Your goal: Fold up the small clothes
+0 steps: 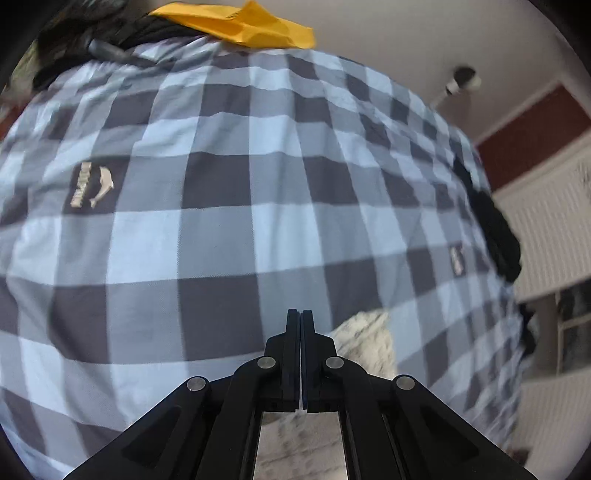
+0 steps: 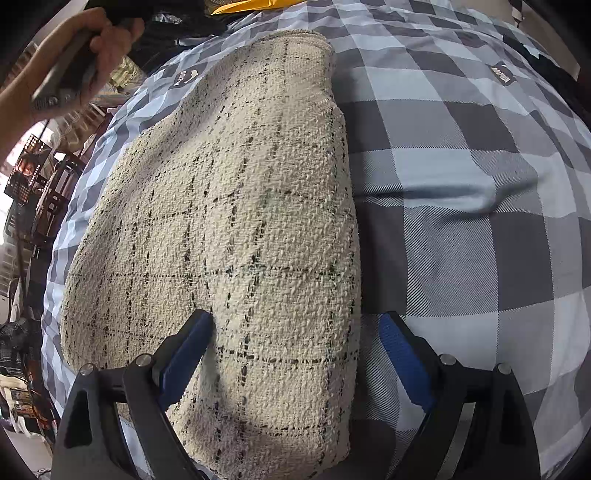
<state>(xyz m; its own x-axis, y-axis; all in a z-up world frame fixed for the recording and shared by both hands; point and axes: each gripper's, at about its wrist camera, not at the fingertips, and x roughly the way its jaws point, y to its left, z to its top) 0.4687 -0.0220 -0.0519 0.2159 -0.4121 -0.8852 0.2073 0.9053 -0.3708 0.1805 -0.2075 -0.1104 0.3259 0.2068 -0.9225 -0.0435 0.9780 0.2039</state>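
A cream woven cloth (image 2: 236, 221) with thin dark grid lines lies folded on the blue-and-grey checked bedsheet (image 2: 461, 166). My right gripper (image 2: 295, 332) stands open just above the cloth's near end. Its left finger (image 2: 192, 343) is over the cloth and its right one is over the sheet, past the cloth's right edge. In the left wrist view my left gripper (image 1: 300, 314) is shut, and I see nothing between its fingers. It hangs above the checked sheet (image 1: 221, 184). A corner of the cream cloth (image 1: 365, 343) shows just right of it.
A yellow item (image 1: 240, 26) and dark clothes (image 1: 92, 37) lie at the sheet's far edge. A black garment (image 1: 495, 229) hangs at its right side. A person's hand (image 2: 74, 55) holds a gripper handle at upper left. Dark racks (image 2: 29, 177) stand beyond the bed's left side.
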